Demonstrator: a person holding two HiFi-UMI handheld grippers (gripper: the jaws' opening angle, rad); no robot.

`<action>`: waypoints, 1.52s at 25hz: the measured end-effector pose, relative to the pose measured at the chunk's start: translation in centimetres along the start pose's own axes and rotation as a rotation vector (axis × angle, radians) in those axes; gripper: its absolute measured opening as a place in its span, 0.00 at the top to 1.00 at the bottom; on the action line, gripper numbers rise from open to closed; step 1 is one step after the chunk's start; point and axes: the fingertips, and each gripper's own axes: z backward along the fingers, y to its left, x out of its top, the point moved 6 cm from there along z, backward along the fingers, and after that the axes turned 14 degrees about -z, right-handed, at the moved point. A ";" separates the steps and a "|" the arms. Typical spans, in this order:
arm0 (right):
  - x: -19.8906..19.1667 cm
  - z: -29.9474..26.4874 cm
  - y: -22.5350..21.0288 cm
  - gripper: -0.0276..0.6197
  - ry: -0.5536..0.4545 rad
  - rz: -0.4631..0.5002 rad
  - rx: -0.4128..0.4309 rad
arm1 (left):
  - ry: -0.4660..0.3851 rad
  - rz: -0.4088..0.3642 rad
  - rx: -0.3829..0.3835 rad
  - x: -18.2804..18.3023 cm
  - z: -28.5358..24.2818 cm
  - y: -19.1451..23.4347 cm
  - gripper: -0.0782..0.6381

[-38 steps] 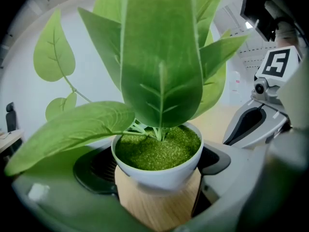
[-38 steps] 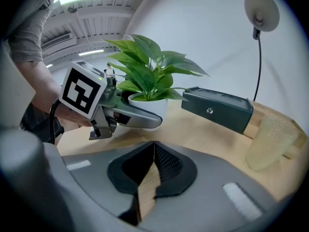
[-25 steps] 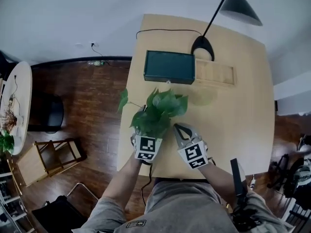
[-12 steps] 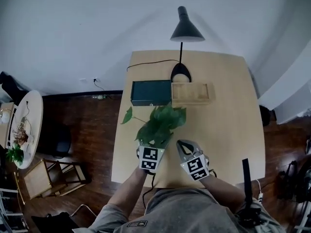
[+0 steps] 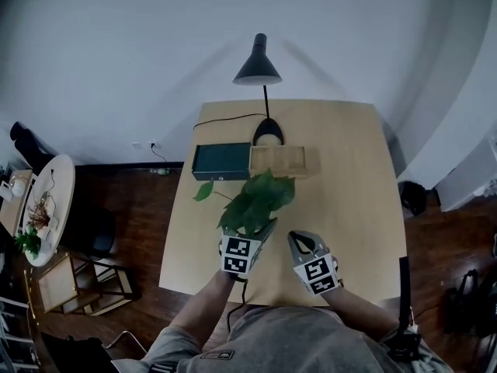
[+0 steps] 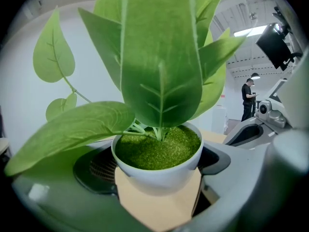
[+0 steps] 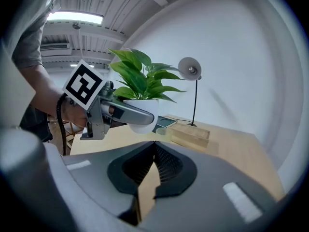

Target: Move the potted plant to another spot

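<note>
The potted plant, broad green leaves in a white pot, hangs in the air over the near left part of the wooden table. My left gripper is shut on the pot, one jaw on each side of it. In the right gripper view the pot shows clamped in the left gripper, clear of the tabletop. My right gripper floats just to the right of the plant, shut and empty. The leaves hide the left jaw tips in the head view.
A black desk lamp stands at the table's far edge, with a dark green box and a shallow wooden tray in front of it. On the floor to the left are a round white side table and a wooden chair.
Both grippers have risen with the plant, and the head view has pulled back: the table looks smaller and the whole lamp and more floor have come into view.
</note>
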 end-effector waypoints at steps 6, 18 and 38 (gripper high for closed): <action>-0.8 5.3 -4.3 0.95 -0.022 0.000 0.005 | -0.007 -0.004 0.004 3.2 -1.7 -5.8 0.22; -2.2 11.1 -10.5 0.95 -0.059 -0.075 -0.132 | -0.039 -0.052 -0.091 7.7 -5.8 -12.8 0.22; -5.5 14.9 -10.6 0.95 0.000 -0.114 -0.296 | -0.010 -0.053 -0.196 4.0 -7.1 -17.5 0.22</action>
